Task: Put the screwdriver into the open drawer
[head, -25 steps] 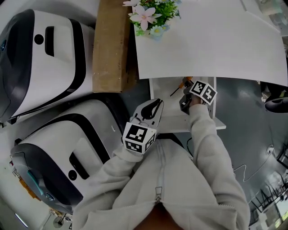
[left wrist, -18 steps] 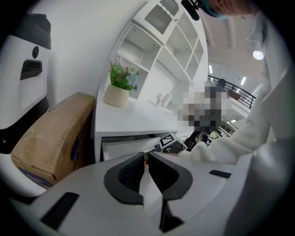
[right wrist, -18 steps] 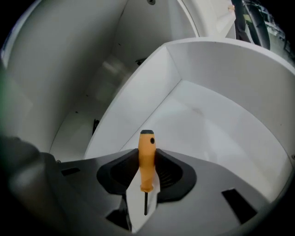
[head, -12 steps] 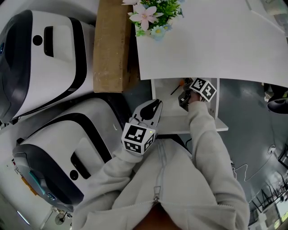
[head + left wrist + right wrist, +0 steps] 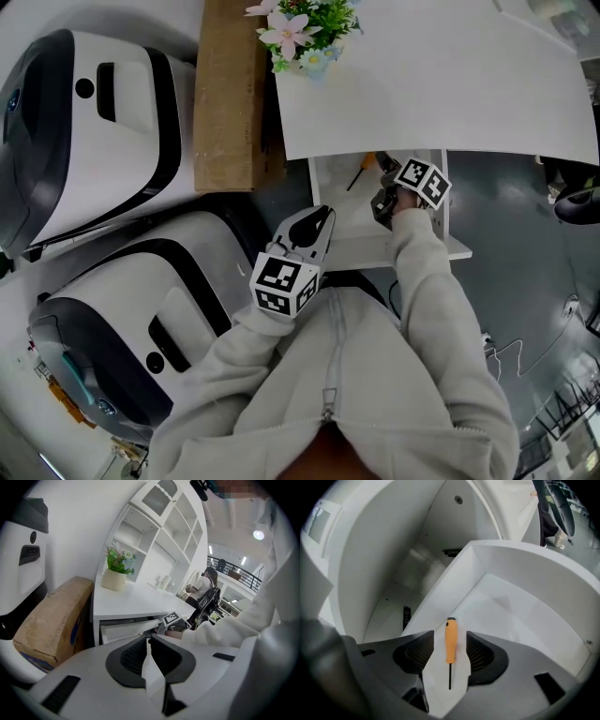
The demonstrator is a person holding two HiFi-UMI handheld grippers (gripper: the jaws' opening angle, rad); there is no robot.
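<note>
An orange-handled screwdriver (image 5: 450,641) with a thin black shaft lies flat on the floor of the open white drawer (image 5: 511,616). It lies between the pads of my right gripper (image 5: 450,634), whose jaws are opening, and neither pad touches it. In the head view the screwdriver (image 5: 359,172) lies at the drawer's (image 5: 342,246) far end, just under the desk edge, beside the right gripper (image 5: 382,178). My left gripper (image 5: 317,221) hovers at the drawer's near left corner; its jaws (image 5: 149,640) are shut with nothing in them.
A white desk top (image 5: 422,84) overhangs the drawer, with a flower pot (image 5: 300,37) on its far left corner. A brown cardboard box (image 5: 225,94) stands left of the desk. Two large white-and-black machines (image 5: 94,122) (image 5: 141,309) fill the left side. A person (image 5: 206,581) sits far behind.
The right gripper's jaws have let go of the screwdriver, which now lies loose on the drawer floor. The left gripper has kept still.
</note>
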